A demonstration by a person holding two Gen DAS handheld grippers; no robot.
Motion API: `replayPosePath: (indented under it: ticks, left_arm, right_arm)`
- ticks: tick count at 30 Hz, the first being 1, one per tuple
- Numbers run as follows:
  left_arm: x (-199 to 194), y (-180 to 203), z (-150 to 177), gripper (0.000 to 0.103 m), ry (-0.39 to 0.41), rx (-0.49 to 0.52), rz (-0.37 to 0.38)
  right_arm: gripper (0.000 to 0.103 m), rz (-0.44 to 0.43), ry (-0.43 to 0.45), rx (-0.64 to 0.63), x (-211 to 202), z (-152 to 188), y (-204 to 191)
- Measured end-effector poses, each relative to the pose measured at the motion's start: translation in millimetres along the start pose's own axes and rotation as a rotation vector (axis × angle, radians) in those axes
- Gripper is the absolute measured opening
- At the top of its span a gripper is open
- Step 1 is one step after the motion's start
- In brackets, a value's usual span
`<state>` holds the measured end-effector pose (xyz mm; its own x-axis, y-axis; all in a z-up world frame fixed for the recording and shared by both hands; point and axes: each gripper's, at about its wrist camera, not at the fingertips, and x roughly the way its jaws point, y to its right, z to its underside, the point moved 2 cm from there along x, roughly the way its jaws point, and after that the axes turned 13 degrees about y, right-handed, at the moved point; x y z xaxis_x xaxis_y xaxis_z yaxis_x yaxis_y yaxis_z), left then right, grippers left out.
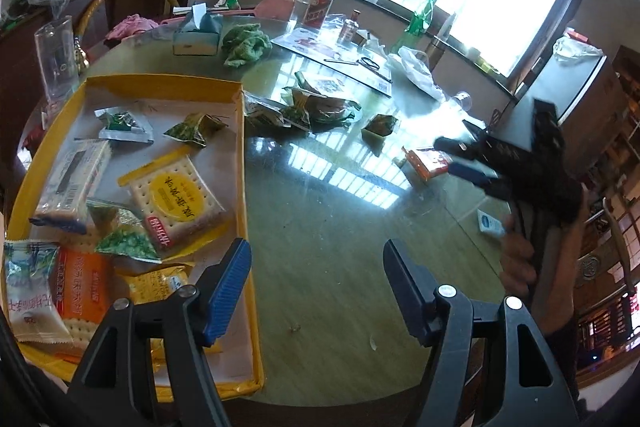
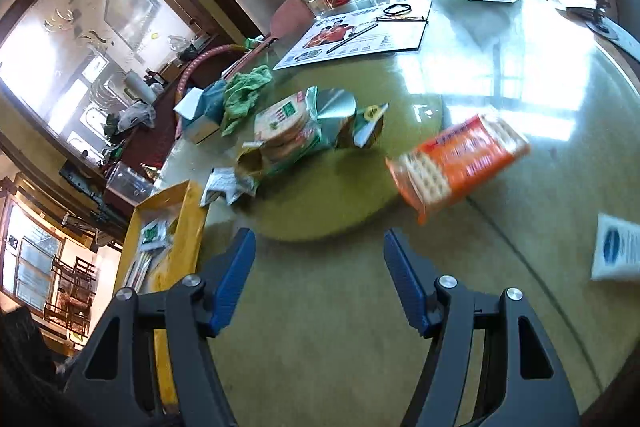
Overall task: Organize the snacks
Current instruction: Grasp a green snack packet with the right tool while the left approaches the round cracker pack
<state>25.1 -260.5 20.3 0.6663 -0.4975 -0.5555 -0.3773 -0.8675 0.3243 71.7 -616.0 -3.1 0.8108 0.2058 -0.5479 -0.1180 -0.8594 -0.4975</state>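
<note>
A yellow tray [image 1: 244,163] at the left of the round table holds several snack packs, among them a yellow-label cracker pack [image 1: 178,203] and green pea packets [image 1: 126,239]. My left gripper [image 1: 316,255] is open and empty over the bare tabletop, beside the tray's right wall. More green packets [image 1: 320,107] lie in a heap mid-table. An orange cracker pack [image 2: 460,163] lies ahead and to the right of my right gripper [image 2: 319,243], which is open with nothing between its fingers. In the left wrist view the right gripper [image 1: 450,157] hovers by that pack [image 1: 428,163].
A tissue box [image 1: 196,35], a green cloth [image 1: 246,45], bottles [image 1: 318,7], a printed sheet [image 2: 360,31] and a white plastic bag [image 1: 416,67] crowd the far side. A tall glass [image 1: 56,59] stands behind the tray. A white and blue card [image 2: 616,247] lies near the right edge.
</note>
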Motion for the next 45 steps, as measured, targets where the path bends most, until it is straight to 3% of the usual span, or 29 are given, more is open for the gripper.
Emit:
replayPosePath:
  ticks: [4, 12, 14, 15, 17, 21, 23, 27, 29, 37, 39, 43, 45]
  left_arm:
    - [1.6, -1.1, -4.1, 0.069, 0.007, 0.0, 0.0]
    - [8.7, -3.8, -8.9, 0.069, -0.009, -0.015, 0.007]
    - [10.6, -3.2, -10.5, 0.069, -0.017, -0.014, 0.009]
    - [10.6, -2.0, -12.2, 0.069, -0.015, -0.012, 0.007]
    - [10.5, 0.4, -15.0, 0.069, -0.008, -0.002, 0.002]
    - [14.3, 8.3, -20.4, 0.069, -0.022, 0.016, 0.011]
    - [19.3, 13.1, -24.5, 0.069, -0.036, 0.023, 0.028]
    - [41.7, 21.5, -40.2, 0.069, -0.07, 0.034, 0.032]
    - [59.1, 24.7, -49.9, 0.069, -0.092, 0.033, 0.039]
    - [162.9, 36.3, -105.5, 0.069, -0.195, 0.02, 0.009]
    - [191.0, 33.6, -123.3, 0.069, -0.177, 0.016, -0.046]
    - [243.7, 27.6, -145.1, 0.07, -0.216, -0.014, -0.102]
    - [267.3, 33.1, -154.5, 0.07, -0.222, 0.062, -0.122]
  right_arm:
    - [0.068, 0.01, -0.022, 0.013, 30.1, -22.3, 3.9]
    - [0.068, 0.128, -0.091, 0.058, 111.2, -56.5, 24.9]
    - [0.057, 0.136, -0.114, 0.08, 123.7, -58.0, 29.9]
    - [0.047, 0.139, -0.125, 0.097, 128.7, -57.5, 33.2]
    - [0.04, 0.142, -0.142, 0.098, 133.6, -55.5, 36.5]
    - [0.035, 0.152, -0.112, 0.044, 114.6, -45.5, 34.3]
    - [0.035, 0.11, -0.107, 0.048, 96.5, -34.6, 33.4]
    - [0.034, 0.037, -0.079, 0.051, 42.6, -9.4, 28.9]
    - [0.034, 0.047, -0.03, 0.041, 14.7, 1.1, 31.2]
    - [0.034, 0.046, 0.071, 0.103, -22.5, 19.3, 47.8]
    - [0.034, 0.07, 0.098, 0.082, -24.6, 18.5, 48.4]
    - [0.034, 0.063, 0.123, 0.034, -25.6, 16.6, 45.1]
    - [0.034, 0.056, 0.127, 0.028, -26.5, 17.9, 44.8]
